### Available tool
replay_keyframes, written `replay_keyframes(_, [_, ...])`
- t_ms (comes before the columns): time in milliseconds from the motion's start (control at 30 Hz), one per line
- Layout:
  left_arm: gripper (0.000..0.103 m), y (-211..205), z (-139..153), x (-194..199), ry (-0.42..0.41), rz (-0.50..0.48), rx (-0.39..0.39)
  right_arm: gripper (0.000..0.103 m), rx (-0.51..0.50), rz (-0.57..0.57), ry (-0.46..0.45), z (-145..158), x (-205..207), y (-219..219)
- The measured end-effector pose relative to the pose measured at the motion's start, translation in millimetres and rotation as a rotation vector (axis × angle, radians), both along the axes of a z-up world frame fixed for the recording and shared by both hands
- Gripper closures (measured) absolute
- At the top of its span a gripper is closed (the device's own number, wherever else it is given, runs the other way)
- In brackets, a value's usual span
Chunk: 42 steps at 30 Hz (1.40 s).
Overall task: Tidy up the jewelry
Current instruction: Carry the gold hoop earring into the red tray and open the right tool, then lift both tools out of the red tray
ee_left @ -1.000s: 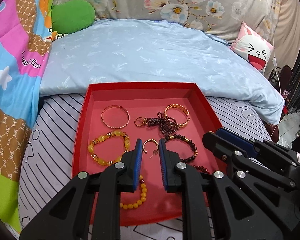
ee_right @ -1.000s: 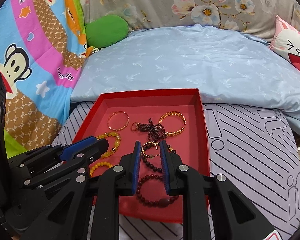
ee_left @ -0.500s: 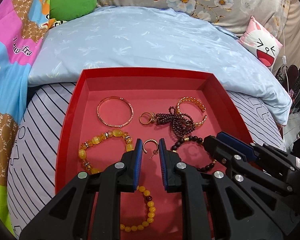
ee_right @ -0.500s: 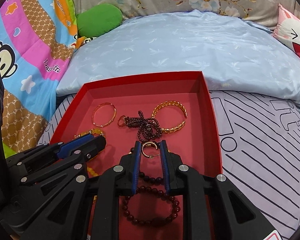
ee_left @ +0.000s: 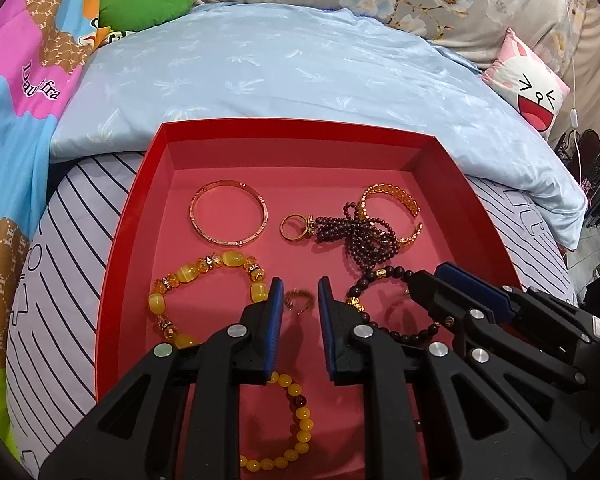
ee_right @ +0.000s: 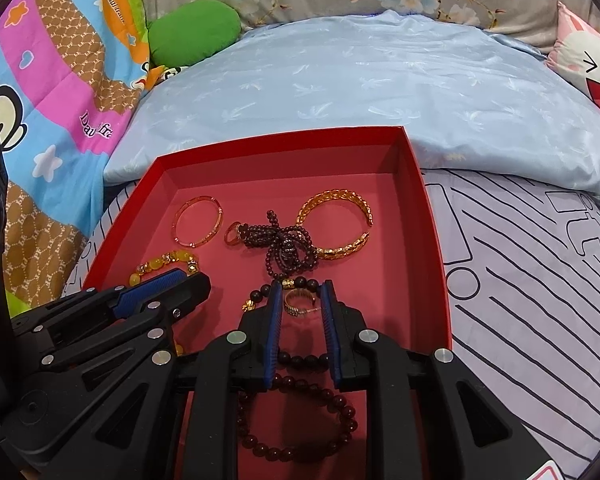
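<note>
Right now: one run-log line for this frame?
left gripper: open, earring between tips | right gripper: open, second earring between tips | red tray: bracelets, ring unsorted

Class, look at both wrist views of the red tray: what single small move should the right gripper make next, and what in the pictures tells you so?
Probably ease the right gripper down a little and close on the small gold earring. The earring lies on the red tray floor in line with the gap between the blue pads, which do not press on it. The left gripper hovers beside it, holding nothing.
</note>
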<state>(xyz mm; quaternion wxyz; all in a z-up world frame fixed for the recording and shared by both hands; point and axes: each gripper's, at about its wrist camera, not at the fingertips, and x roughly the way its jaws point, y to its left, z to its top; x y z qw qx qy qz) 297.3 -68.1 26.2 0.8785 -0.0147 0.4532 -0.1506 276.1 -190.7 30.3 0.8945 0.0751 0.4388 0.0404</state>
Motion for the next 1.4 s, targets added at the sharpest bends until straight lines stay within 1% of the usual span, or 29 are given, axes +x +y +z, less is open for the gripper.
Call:
replay_keyframes(100, [0.081,0.2,0.2,-1.1,-0.003,0.008,0.017,0.083,-0.014,-0.002,-0.001,1.5,-0.7,1.3])
replay_keyframes(267, [0.08,1.0,5.6,-5.3,-0.011,0.012,0.025,0.083,-0.013,-0.007,-0.008,6.8,-5.4,1.1])
replay_keyframes(667, [0.076,0.6,31.6,-27.1,-0.053,0.023,0.038,0.082,-0.023,-0.019,-0.047,31.6,-27.7,1.2])
replay_keyframes(733, [0.075,1.0,35.3,-31.7,-0.062,0.028,0.046,0.082,-0.033,-0.022,-0.056,36.5,-33.5,2.9])
replay_keyframes(833, [0.069,1.4,41.8,-41.5,-0.087,0.039,0.075,0.082,-0.051,-0.024,-0.066,41.1,-41.6,4.5])
replay_keyframes(933, [0.068,2.3,46.4,-50.8,-0.098,0.044,0.096,0.082,-0.053,-0.029,-0.072,44.6,-50.8,5.8])
replay_keyframes(1000, [0.067,2.9,49.7,-58.7,-0.106,0.046,0.108,0.08,-0.059,-0.034,-0.077,46.8,-57.9,6.9])
replay_keyframes(1167, [0.062,5.6,55.6,-76.5,-0.112,0.058,0.122,0.079,-0.08,-0.05,-0.095,53.4,-77.1,9.9])
replay_keyframes(1267, [0.055,7.6,57.2,-86.8,-0.113,0.073,0.131,0.079,-0.095,-0.057,-0.106,56.5,-88.3,11.1])
replay_keyframes(1333, [0.05,9.9,57.3,-93.0,-0.109,0.081,0.13,0.078,-0.096,-0.063,-0.107,57.6,-95.7,10.9])
replay_keyframes(1400, [0.047,12.6,57.1,-98.8,-0.105,0.091,0.131,0.074,-0.097,-0.07,-0.108,57.5,-101.4,10.0])
